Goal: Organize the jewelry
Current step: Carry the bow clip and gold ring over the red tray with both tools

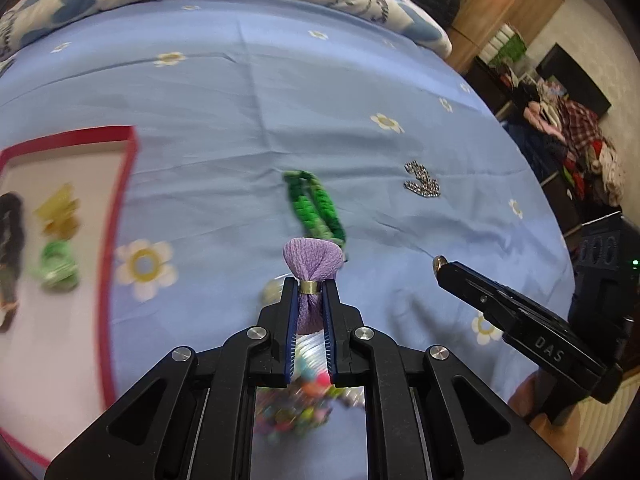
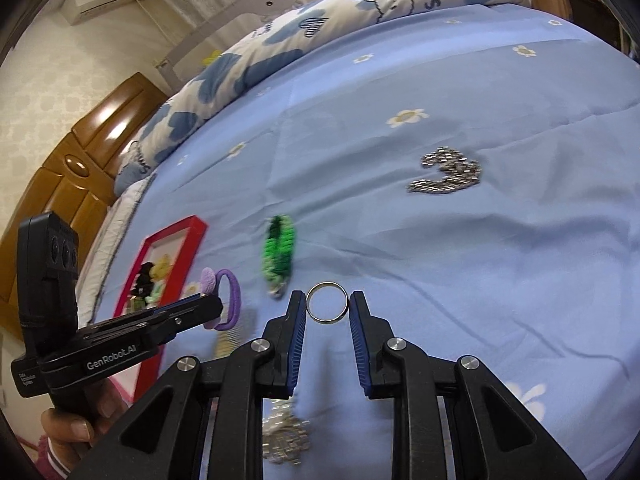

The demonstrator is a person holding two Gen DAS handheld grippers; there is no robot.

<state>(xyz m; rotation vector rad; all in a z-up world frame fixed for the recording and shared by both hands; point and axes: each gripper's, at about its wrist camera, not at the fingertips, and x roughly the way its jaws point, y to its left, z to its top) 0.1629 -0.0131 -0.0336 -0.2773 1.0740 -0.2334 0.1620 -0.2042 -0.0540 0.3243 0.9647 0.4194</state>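
A: Purple fabric hair tie with gold band [image 1: 313, 276], pinched at the band by left gripper [image 1: 310, 292], lifted right of the red-rimmed tray [image 1: 120, 184].

B: Right gripper [image 2: 327, 307] clamps silver ring [image 2: 327, 307] edgewise; both probably tray-bound. Green braided bracelet [image 1: 316, 204] lies beyond.

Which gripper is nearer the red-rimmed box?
Left. The left gripper, shut on a purple hair tie, is beside the red-rimmed box; the right gripper, holding a ring, is farther off.
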